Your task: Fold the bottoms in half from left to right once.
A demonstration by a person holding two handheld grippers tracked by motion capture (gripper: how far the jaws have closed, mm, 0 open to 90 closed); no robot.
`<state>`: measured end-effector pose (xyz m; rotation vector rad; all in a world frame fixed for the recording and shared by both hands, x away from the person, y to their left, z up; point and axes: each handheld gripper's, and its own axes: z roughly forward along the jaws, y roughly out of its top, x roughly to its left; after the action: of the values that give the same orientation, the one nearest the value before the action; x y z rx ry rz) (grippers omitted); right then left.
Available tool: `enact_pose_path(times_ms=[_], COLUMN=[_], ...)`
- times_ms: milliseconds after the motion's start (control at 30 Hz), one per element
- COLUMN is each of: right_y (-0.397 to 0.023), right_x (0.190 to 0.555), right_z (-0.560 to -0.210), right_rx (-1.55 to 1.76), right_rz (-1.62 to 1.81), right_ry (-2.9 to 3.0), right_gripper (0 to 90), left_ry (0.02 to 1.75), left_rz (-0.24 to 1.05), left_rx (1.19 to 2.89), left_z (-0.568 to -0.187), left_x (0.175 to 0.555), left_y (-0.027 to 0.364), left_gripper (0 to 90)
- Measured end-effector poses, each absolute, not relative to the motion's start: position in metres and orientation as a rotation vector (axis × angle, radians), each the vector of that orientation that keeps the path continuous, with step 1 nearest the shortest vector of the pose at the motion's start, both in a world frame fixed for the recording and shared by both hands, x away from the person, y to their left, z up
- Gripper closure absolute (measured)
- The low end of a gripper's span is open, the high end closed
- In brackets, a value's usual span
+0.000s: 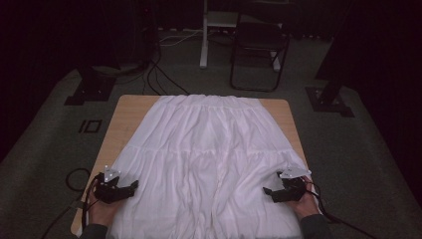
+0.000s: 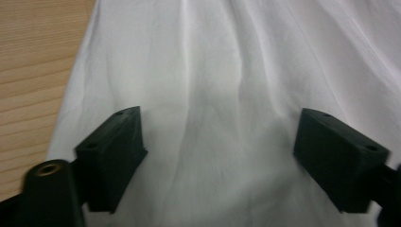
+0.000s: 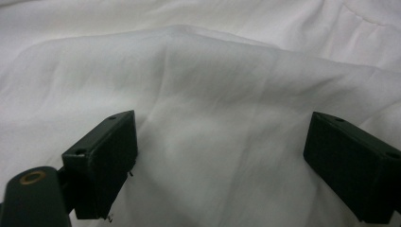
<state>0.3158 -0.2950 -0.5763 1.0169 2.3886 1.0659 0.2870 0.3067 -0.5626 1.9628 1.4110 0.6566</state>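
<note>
Open tongs (image 1: 133,185) over white skirt (image 1: 209,149), wooden table (image 1: 130,112), dark room

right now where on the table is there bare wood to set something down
Bare wood shows in a strip down the table left edge, beside the white skirt, widest at the far left corner. A thinner strip runs along the far right edge. The skirt covers the rest, and the near corners are crowded by the left gripper and right gripper, both open over the cloth.
</note>
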Motion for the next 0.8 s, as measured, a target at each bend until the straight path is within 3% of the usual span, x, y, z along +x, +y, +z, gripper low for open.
enact_pose_path(times_ms=[33, 200, 267, 500, 700, 800], right_y=[-0.295, -0.295, -0.295, -0.295, -0.295, -0.295], right_x=[0.316, 0.315, 0.315, 0.315, 0.315, 0.315], right_z=[-0.576, -0.576, -0.576, -0.576, -0.576, -0.576], right_rx=[1.017, 1.019, 1.019, 1.02, 1.02, 1.021], right_rz=[1.066, 1.066, 1.065, 1.065, 1.066, 1.065], right_ry=[2.389, 2.387, 2.387, 2.387, 2.387, 2.387], right_gripper=[9.9, 10.0, 10.0, 10.0, 10.0, 10.0], left_ry=[1.416, 1.46, 1.514, 1.614, 1.528, 1.432], left_rz=[0.67, 0.764, 0.73, 0.635, 0.599, 0.611], left_rx=[1.959, 1.852, 1.847, 1.838, 1.877, 1.999], left_z=[-0.56, -0.54, -0.544, -0.562, -0.563, -0.564], left_x=[0.285, 0.269, 0.268, 0.271, 0.269, 0.269], left_y=[0.308, 0.328, 0.34, 0.359, 0.344, 0.315], left_gripper=[23.8, 23.1, 17.4, 9.7, 9.4, 7.1])
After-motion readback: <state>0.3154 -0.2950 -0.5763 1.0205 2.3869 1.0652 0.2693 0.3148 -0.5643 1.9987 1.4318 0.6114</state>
